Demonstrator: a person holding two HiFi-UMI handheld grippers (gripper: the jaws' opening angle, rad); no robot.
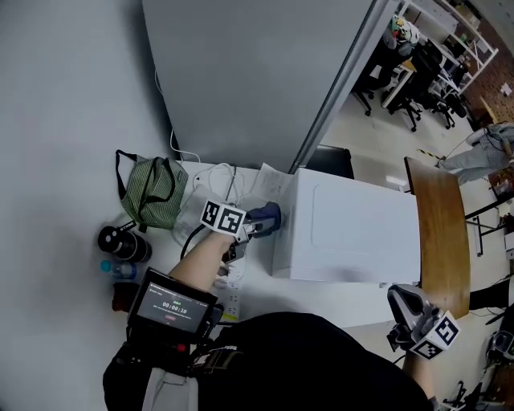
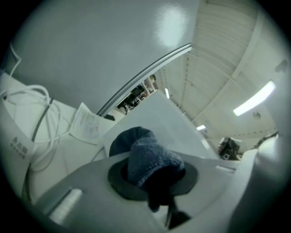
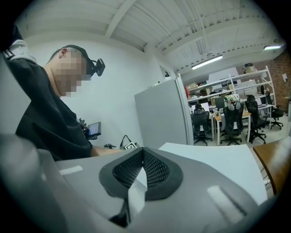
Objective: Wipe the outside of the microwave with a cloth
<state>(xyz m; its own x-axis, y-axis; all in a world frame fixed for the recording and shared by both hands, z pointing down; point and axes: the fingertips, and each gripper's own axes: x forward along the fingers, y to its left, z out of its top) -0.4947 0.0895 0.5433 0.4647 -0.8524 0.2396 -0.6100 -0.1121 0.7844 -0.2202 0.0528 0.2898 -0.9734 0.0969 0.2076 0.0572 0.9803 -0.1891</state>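
Left tongs (image 1: pixel 253 225) pinching blue cloth (image 1: pixel 266 214) at microwave (image 1: pixel 353 233) left side, frame centre.
Cloth looks soft, light, bunches easily; I'd grip mid-wad. Right tongs (image 1: pixel 400 302) pressed together, empty, lower right.

Pretty plain office: a grey partition (image 1: pixel 257 72) is stood behind the white table (image 1: pixel 80 189), black office chairs (image 1: pixel 418 60) and shelving (image 1: pixel 450 24) are seen past it, strip lights (image 3: pixel 207 61) are mounted above it.
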